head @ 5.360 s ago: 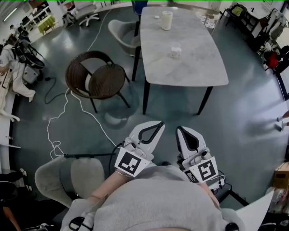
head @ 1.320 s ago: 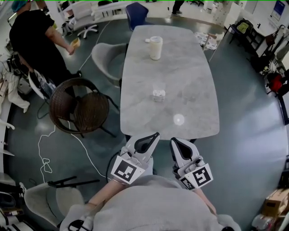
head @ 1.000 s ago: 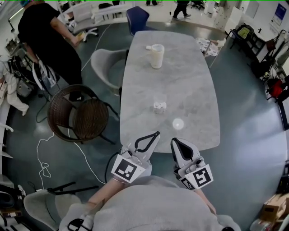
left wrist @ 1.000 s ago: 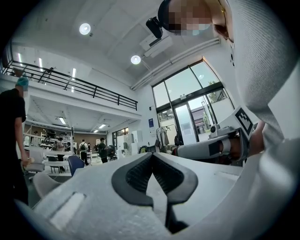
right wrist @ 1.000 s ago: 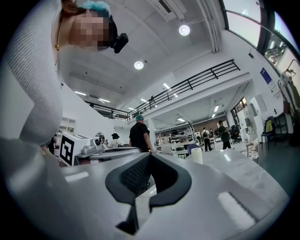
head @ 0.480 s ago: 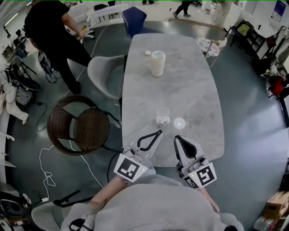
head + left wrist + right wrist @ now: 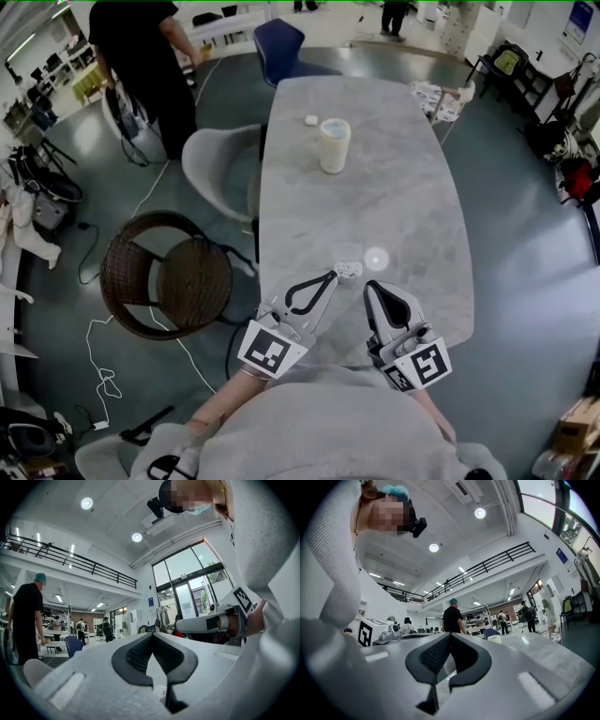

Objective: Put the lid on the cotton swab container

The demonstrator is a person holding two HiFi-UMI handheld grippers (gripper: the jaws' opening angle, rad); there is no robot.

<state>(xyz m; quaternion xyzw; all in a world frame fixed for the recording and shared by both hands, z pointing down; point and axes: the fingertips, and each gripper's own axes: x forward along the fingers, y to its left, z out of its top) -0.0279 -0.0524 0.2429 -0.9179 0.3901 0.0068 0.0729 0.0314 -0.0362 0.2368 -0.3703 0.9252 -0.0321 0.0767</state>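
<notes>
Closest to me, both grippers sit side by side over the near edge of the tabletop, pointing toward 12 o'clock. The left gripper is closed: in its own view the two jaw tips meet with nothing between them, only an empty loop behind the tips. The right gripper is closed as well, tips together and nothing gripped.

Just past the left gripper's tip, at about 1 o'clock from it, stands the clear cotton swab container, uncovered, with a white clump of swabs at its near side. I cannot tell whether the gripper tip touches it. The lid, a small white disc, lies flat on the tabletop at 3 o'clock of the container, just beside it but apart, and at 12 o'clock of the right gripper.

Farther along the tabletop, well apart from these, stands a cream cup, with a small white object at its 10 o'clock. Off the tabletop at 9 o'clock are a brown wicker chair and a grey chair; beyond, at 11 o'clock, a person in black stands.
</notes>
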